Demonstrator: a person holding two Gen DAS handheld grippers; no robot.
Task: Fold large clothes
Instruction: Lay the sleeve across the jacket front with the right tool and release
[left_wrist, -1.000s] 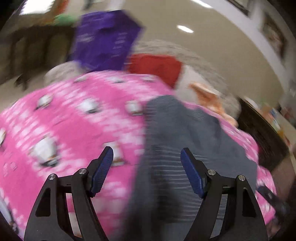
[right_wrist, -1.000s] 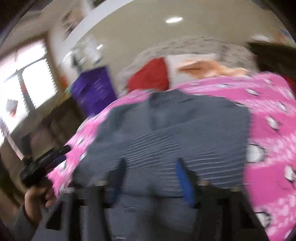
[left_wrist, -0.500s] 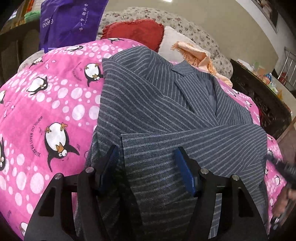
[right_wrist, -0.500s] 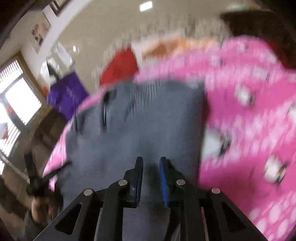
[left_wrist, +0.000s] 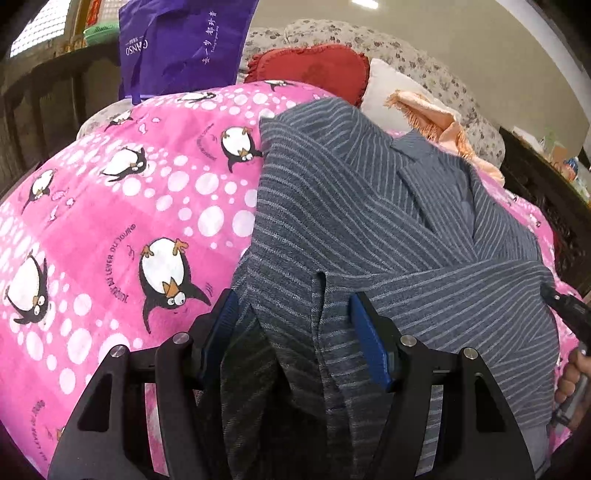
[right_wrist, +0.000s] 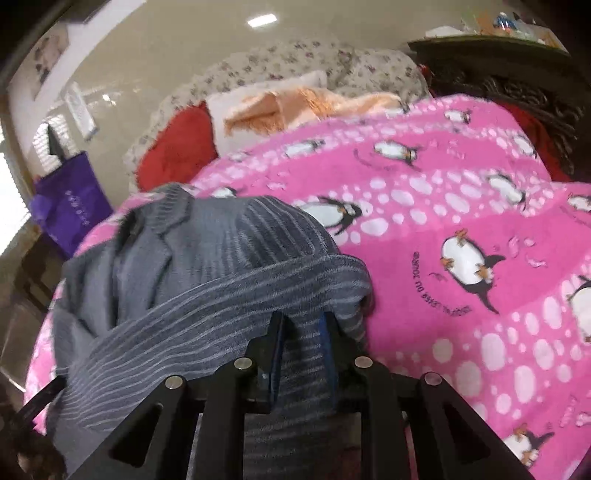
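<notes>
A grey pinstriped jacket (left_wrist: 369, 221) lies on a pink penguin blanket (left_wrist: 129, 221), with its lower part folded up over the front. My left gripper (left_wrist: 291, 325) is open, its blue pads either side of the jacket's near hem and slit. My right gripper (right_wrist: 301, 332) is shut on the jacket's right edge (right_wrist: 258, 280) and lifts a rolled fold of the cloth off the blanket (right_wrist: 461, 221). The right gripper's tip shows at the right edge of the left wrist view (left_wrist: 565, 306).
A red cushion (left_wrist: 314, 70), a white pillow and a peach towel (left_wrist: 439, 125) lie at the head of the bed. A purple bag (left_wrist: 184, 40) hangs at the far left. Dark wooden furniture (left_wrist: 546, 184) stands along the right side.
My right gripper has closed on the jacket's right edge and lifted it toward the left. My left gripper moved in over the near hem and stays open.
</notes>
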